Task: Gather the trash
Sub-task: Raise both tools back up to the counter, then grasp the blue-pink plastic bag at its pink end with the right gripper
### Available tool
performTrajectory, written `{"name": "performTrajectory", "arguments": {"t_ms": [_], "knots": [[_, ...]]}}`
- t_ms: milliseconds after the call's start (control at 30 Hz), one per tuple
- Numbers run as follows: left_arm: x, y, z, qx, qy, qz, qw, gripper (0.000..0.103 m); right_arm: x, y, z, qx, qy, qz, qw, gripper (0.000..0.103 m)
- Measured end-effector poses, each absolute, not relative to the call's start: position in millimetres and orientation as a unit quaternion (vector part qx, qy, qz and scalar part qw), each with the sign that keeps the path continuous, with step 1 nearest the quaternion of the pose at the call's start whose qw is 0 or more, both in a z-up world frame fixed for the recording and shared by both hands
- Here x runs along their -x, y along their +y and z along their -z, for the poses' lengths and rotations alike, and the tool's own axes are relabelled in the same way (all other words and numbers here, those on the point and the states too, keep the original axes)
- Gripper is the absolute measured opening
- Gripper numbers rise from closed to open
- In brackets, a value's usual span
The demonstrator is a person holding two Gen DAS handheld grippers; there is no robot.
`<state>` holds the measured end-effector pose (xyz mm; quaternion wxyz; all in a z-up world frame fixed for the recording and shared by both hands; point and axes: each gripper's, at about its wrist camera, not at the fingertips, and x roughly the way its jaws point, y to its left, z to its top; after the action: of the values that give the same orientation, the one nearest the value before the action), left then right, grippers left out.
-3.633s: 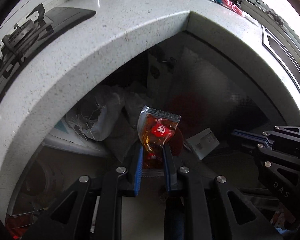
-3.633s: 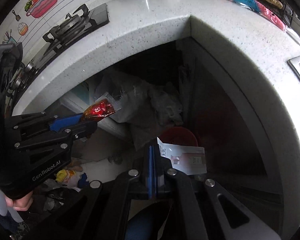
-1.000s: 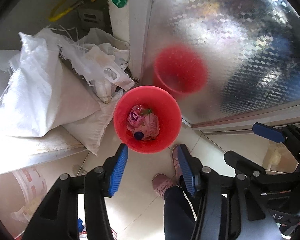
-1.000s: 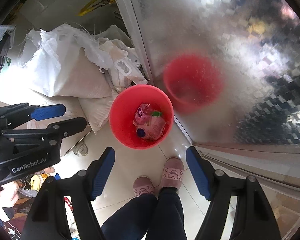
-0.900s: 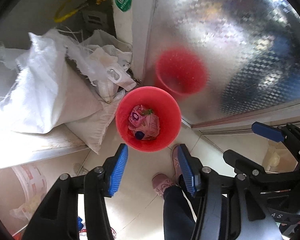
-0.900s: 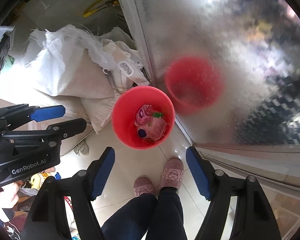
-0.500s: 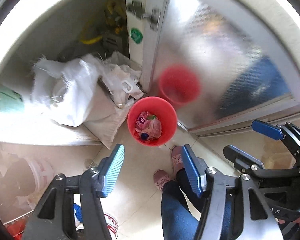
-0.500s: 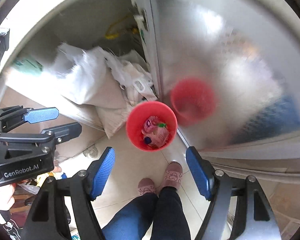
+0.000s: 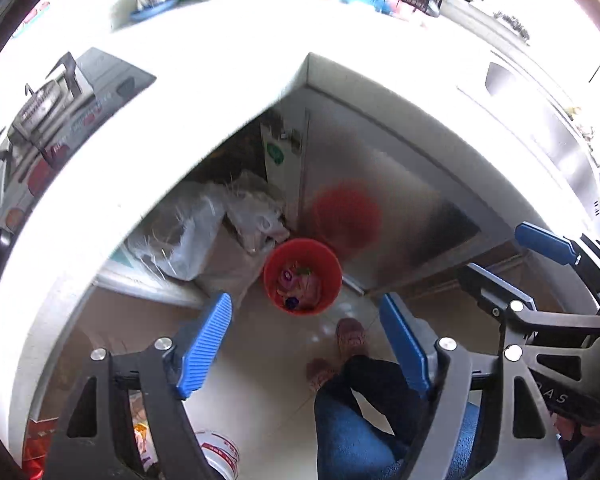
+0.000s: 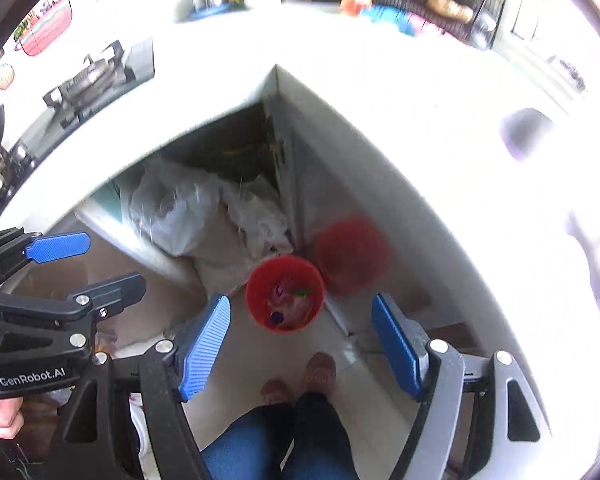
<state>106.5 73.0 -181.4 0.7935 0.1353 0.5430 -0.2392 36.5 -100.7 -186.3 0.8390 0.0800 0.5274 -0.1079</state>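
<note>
left gripper [image 9: 306, 340]: opening, empty | right gripper [image 10: 300, 344]: open, empty | red bin [image 9: 302, 276]: holds wrappers

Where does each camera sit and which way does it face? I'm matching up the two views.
Left wrist: on the left gripper, looking steeply down past the counter at the red bin on the floor; its opening, empty jaws, the person's legs and the right gripper show.
Right wrist: on the right gripper, facing down likewise; open, empty jaws, legs, the left gripper and a hand show.
Shared: bin, counter, white sacks, stove, slippers.
</note>
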Motion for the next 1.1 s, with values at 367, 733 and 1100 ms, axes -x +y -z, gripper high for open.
{"name": "performTrajectory", "arguments": {"t_ms": [367,733,1100], "knots": [[-122,40,113,-0.143,0.484,0.267,0.821,0.078,-41,-125,124,-0.043,0.467,0.157,0.869,0.082],[-187,-30,91,-0.162,0.469,0.288,0.819,0.078,-82,-191,94,-0.014,0.444,0.188,0.876,0.090],[-297,-115,68,-0.179,0.455,0.287,0.824,0.078,-171,-282,73,-0.022,0.446,0.179,0.877,0.090]]}}
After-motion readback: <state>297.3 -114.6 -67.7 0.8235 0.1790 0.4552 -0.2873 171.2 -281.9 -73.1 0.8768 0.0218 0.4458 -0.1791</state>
